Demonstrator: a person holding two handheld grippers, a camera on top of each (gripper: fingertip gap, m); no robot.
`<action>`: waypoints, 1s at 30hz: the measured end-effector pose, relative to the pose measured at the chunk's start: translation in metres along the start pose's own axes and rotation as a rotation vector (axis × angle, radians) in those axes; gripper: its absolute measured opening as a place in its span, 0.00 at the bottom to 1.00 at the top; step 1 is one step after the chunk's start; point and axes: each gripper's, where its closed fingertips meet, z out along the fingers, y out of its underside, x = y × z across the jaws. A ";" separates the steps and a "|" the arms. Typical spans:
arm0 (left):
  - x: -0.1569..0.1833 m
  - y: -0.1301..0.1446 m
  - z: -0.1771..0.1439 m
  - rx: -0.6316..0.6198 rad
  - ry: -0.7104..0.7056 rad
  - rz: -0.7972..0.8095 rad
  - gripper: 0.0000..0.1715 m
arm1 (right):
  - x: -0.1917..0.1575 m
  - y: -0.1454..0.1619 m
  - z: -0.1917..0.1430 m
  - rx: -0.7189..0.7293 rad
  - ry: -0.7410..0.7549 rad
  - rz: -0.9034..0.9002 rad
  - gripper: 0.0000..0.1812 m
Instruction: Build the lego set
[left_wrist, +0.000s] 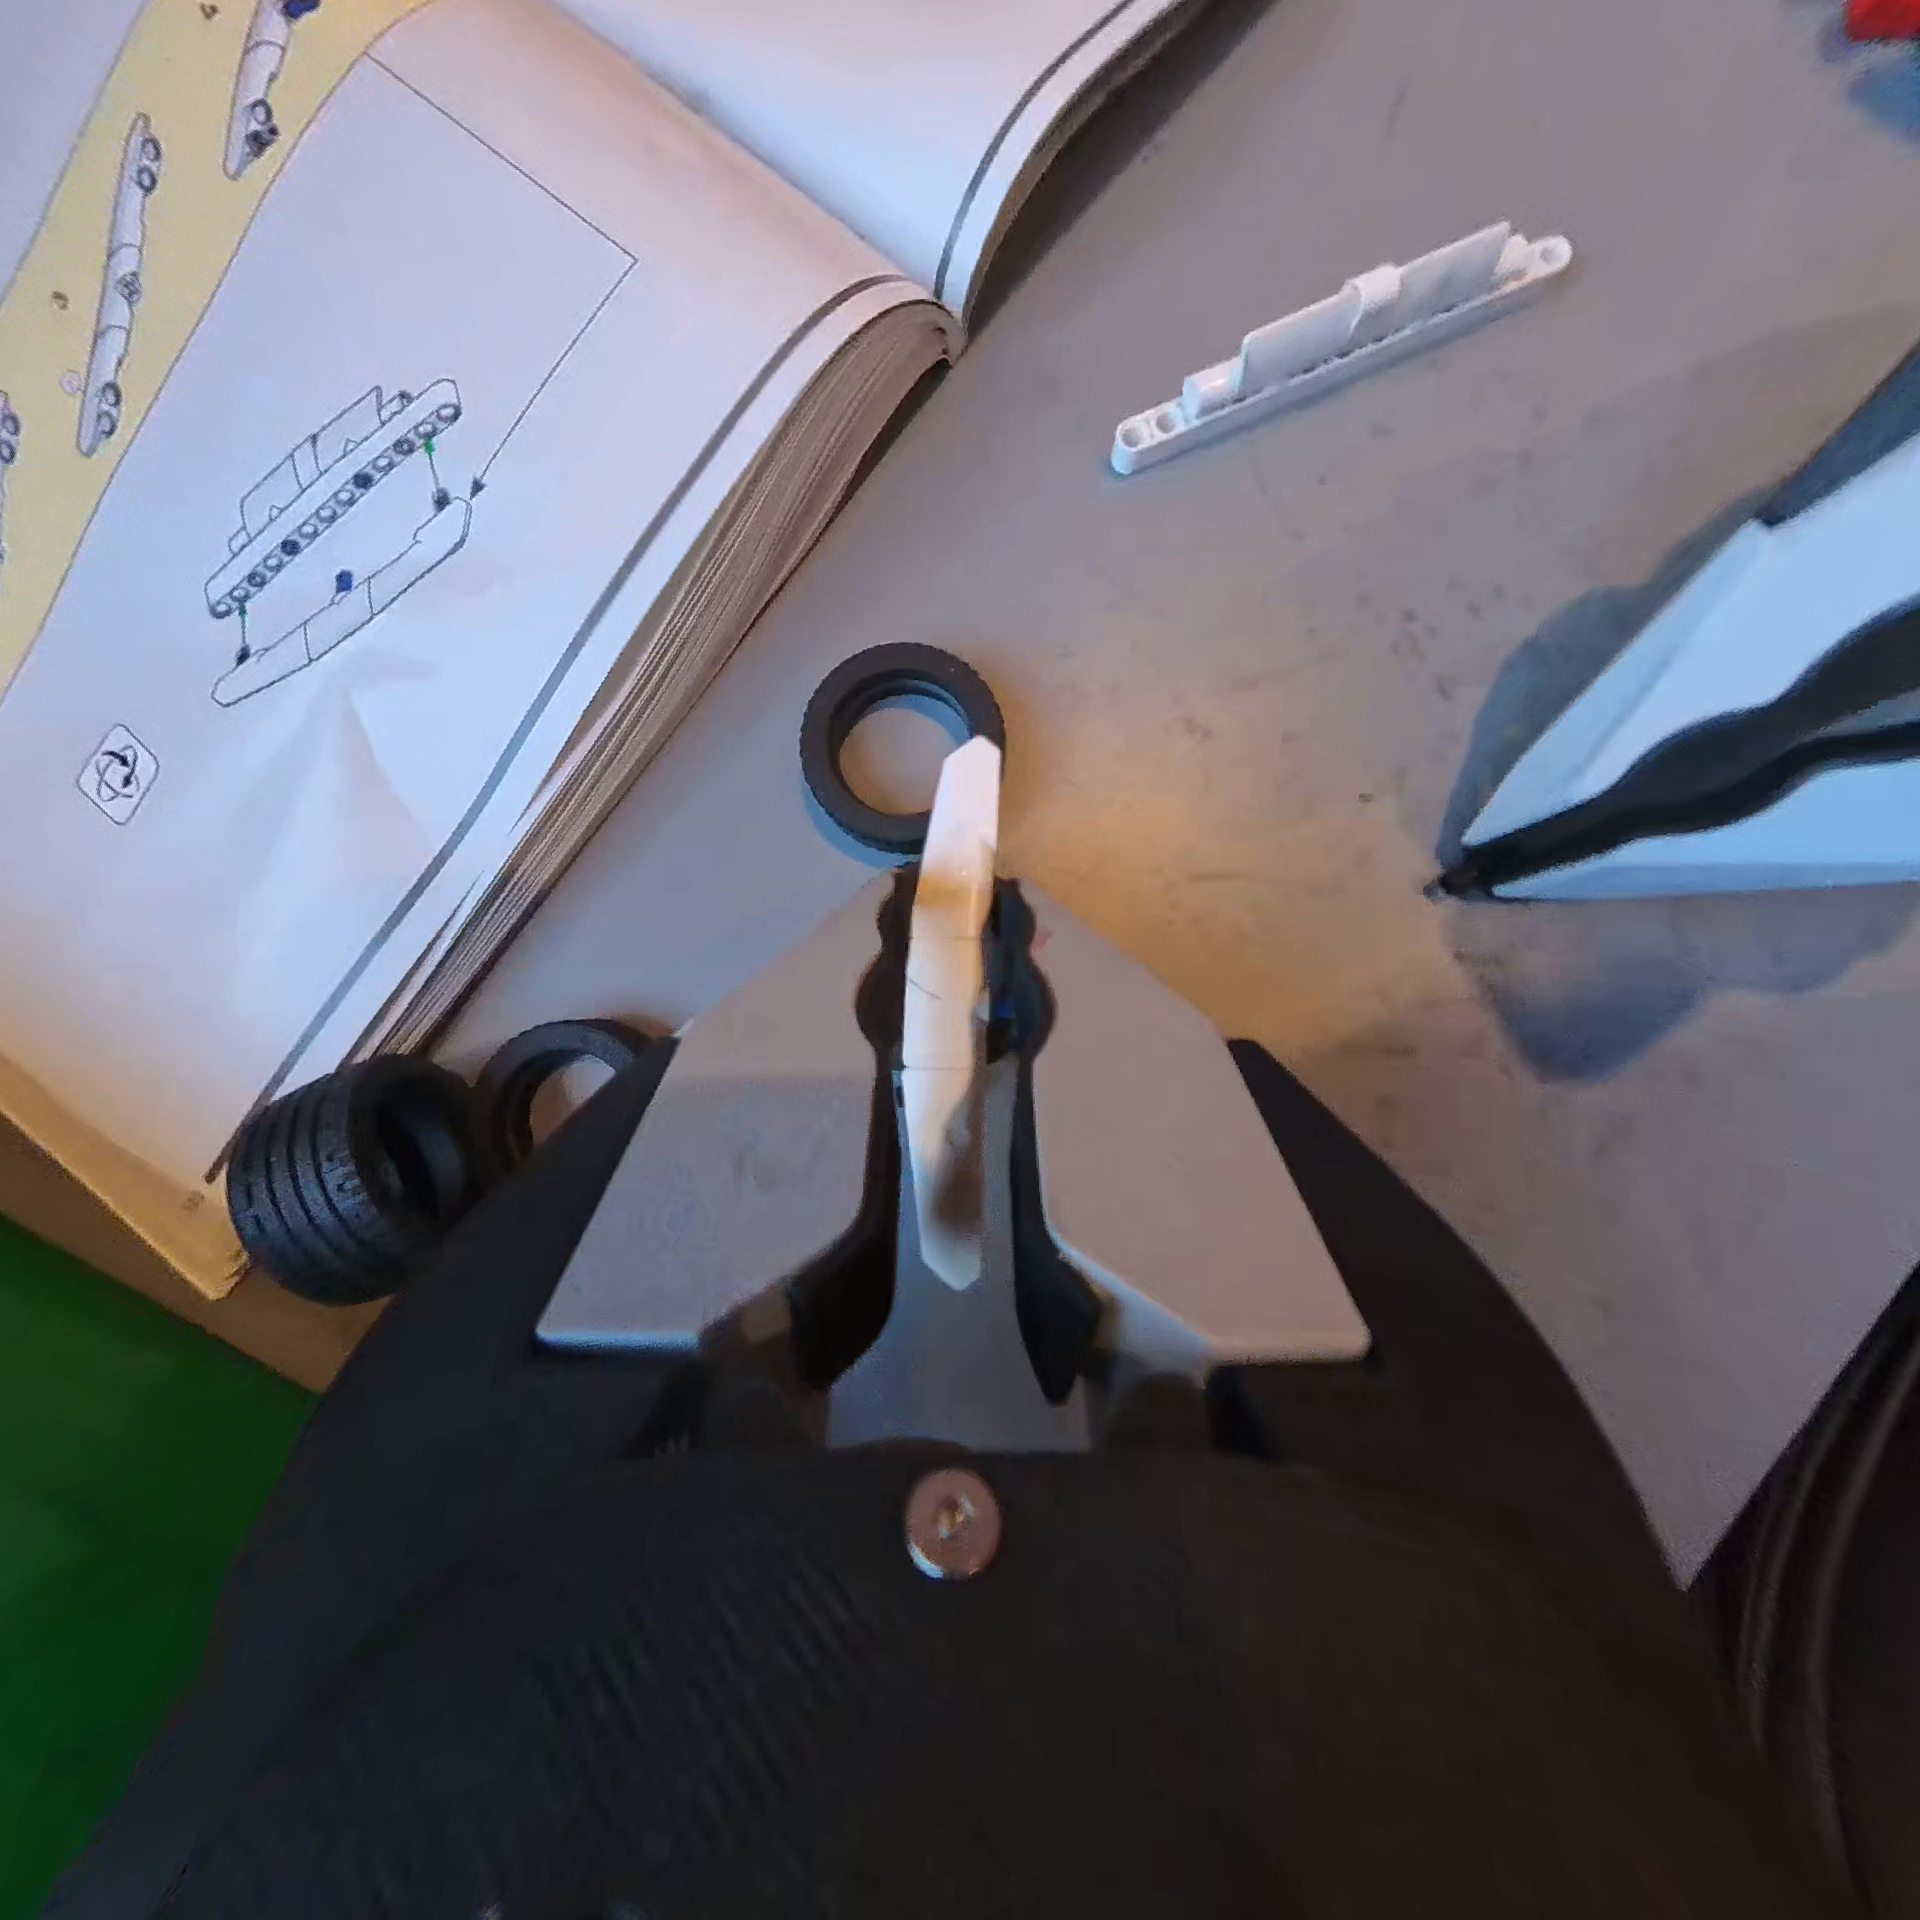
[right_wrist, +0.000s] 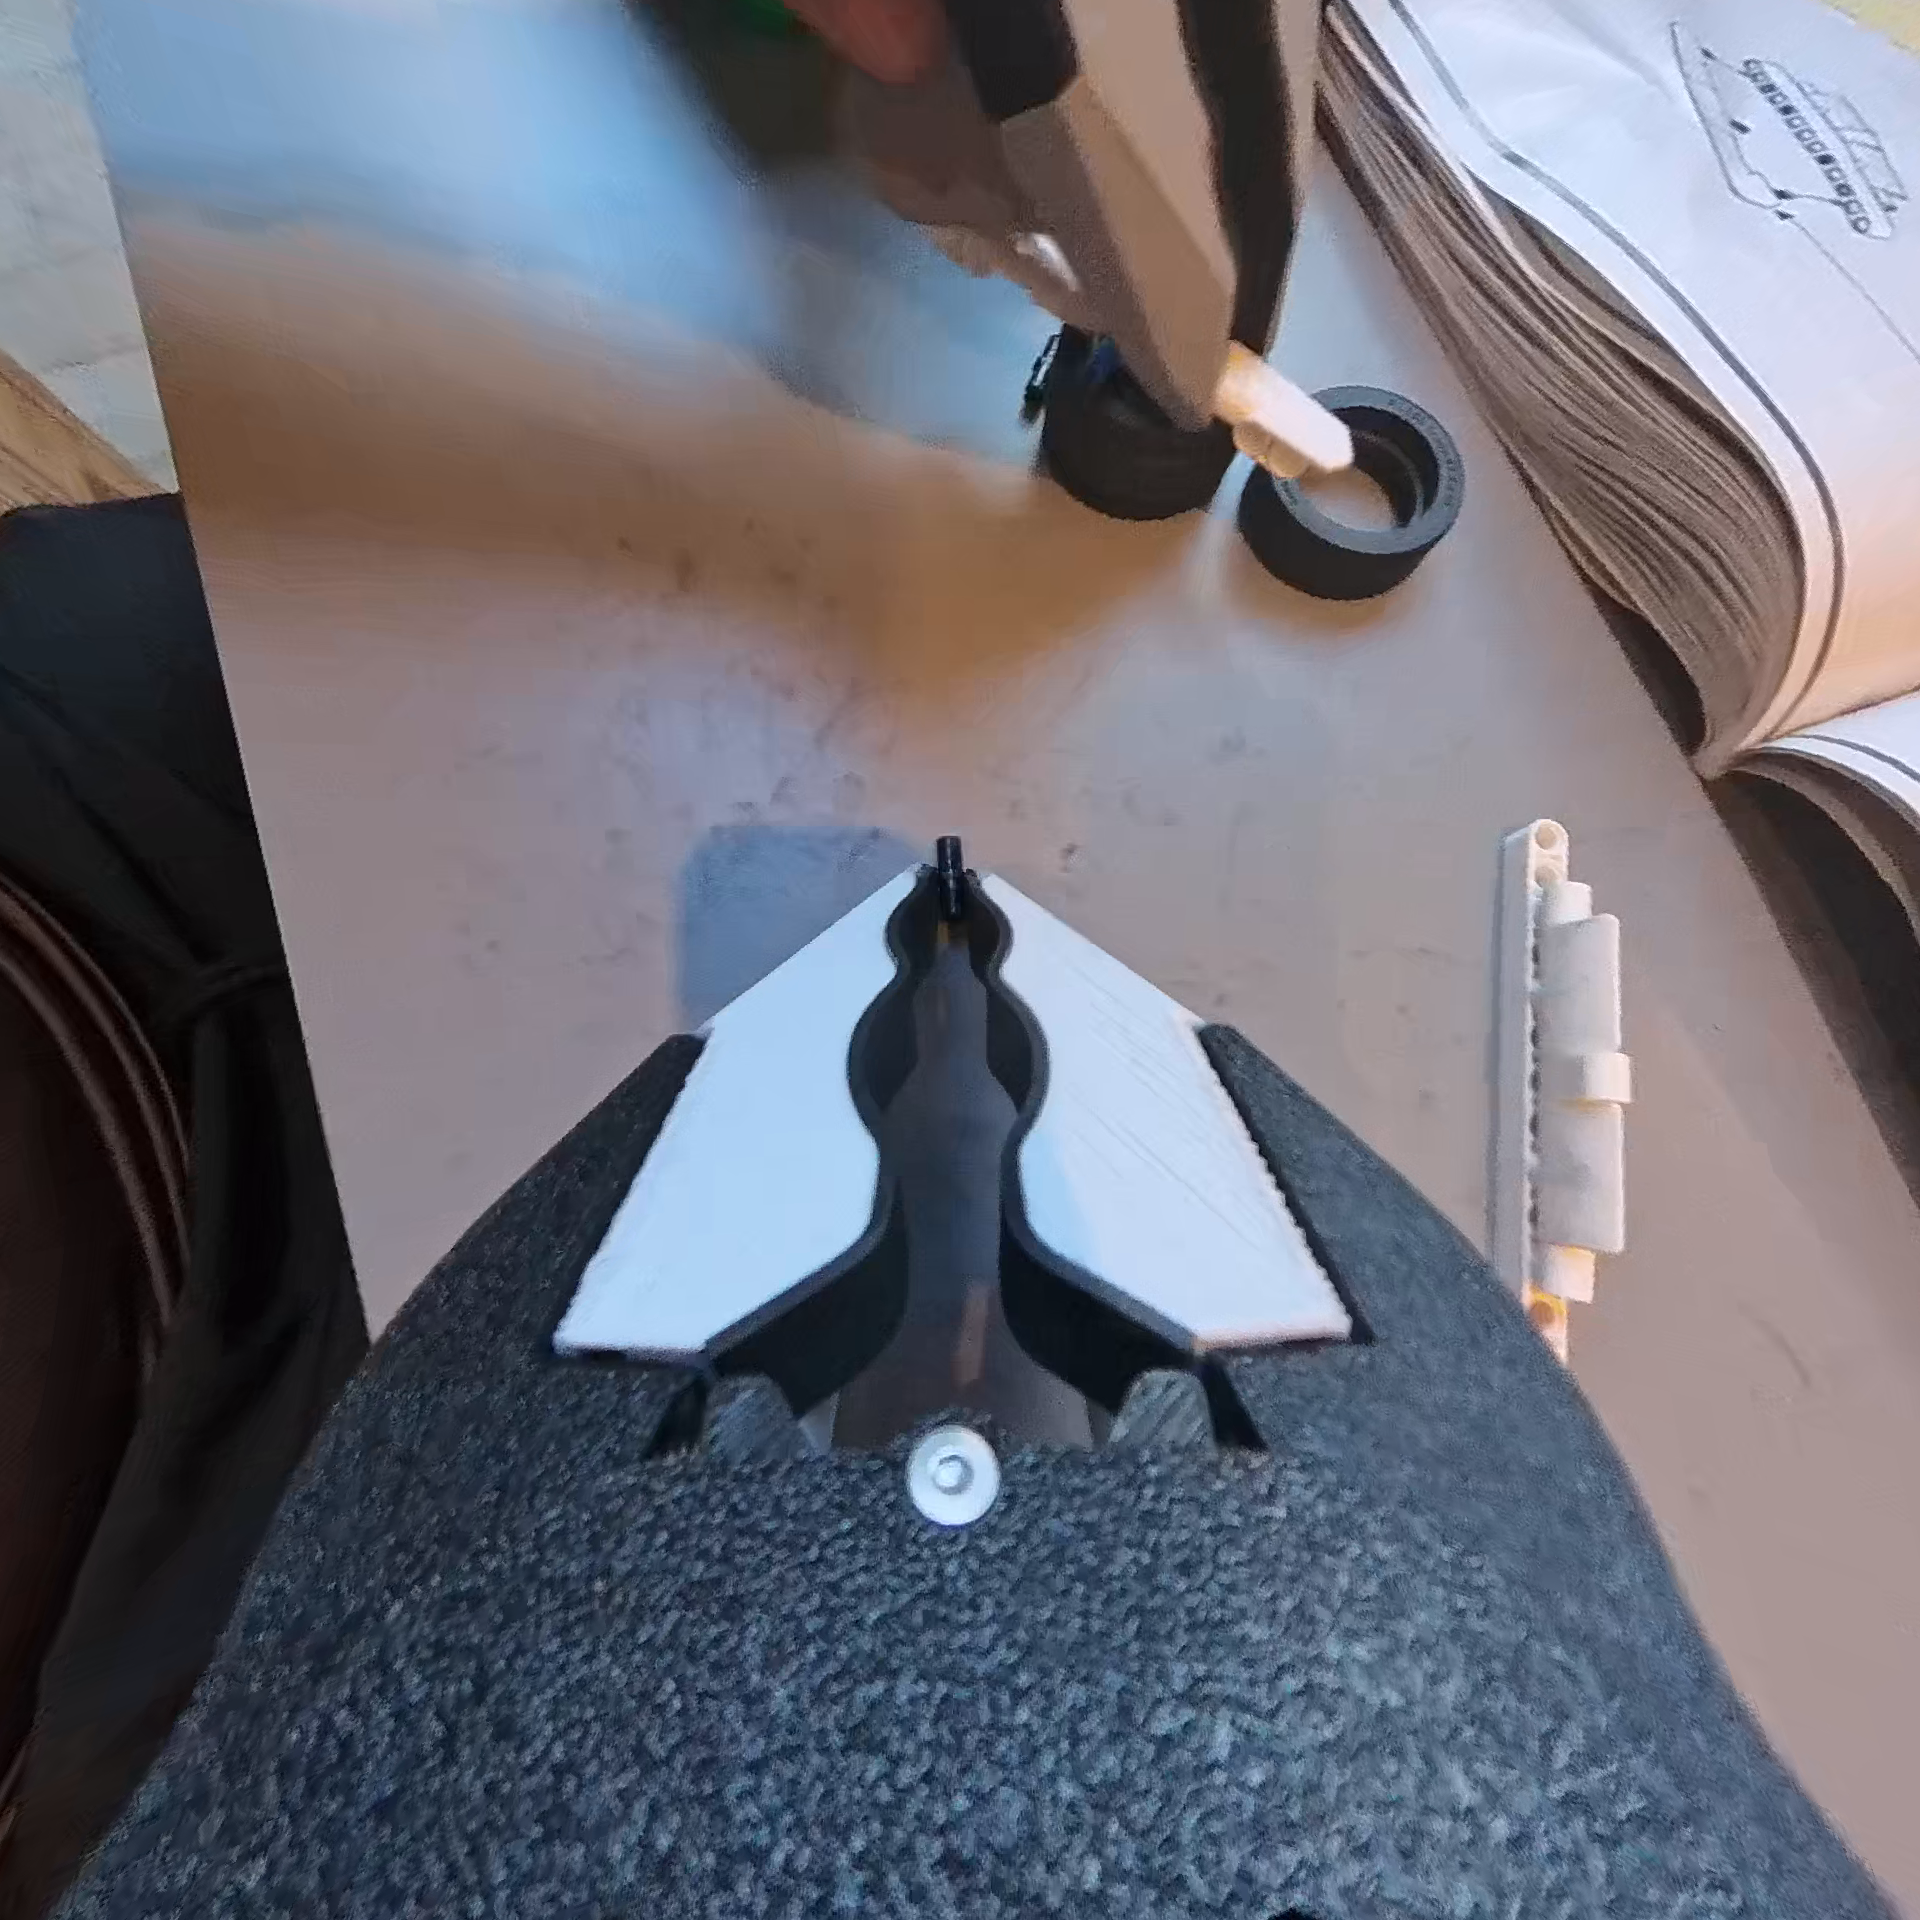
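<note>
Left gripper (left_wrist: 951, 914) clamped on white curved panel (left_wrist: 954, 935) above tabletop (left_wrist: 1195, 644), right gripper (right_wrist: 948, 883) pinching tiny black pin (right_wrist: 948, 864) by its end; risk: pin twists out and drops during insertion.

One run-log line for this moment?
left gripper: shut on white curved piece | right gripper: shut on black pin | white beam assembly: on table
</note>
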 end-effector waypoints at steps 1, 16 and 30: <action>0.001 0.000 -0.001 -0.006 0.000 0.008 0.11 | 0.003 -0.001 -0.001 0.003 0.008 0.012 0.03; 0.068 -0.007 -0.053 0.249 -0.330 0.633 0.14 | -0.008 -0.068 -0.019 0.305 -0.357 0.392 0.03; 0.087 0.000 -0.046 0.285 -0.349 0.925 0.02 | -0.027 -0.068 -0.021 0.276 -0.494 0.424 0.03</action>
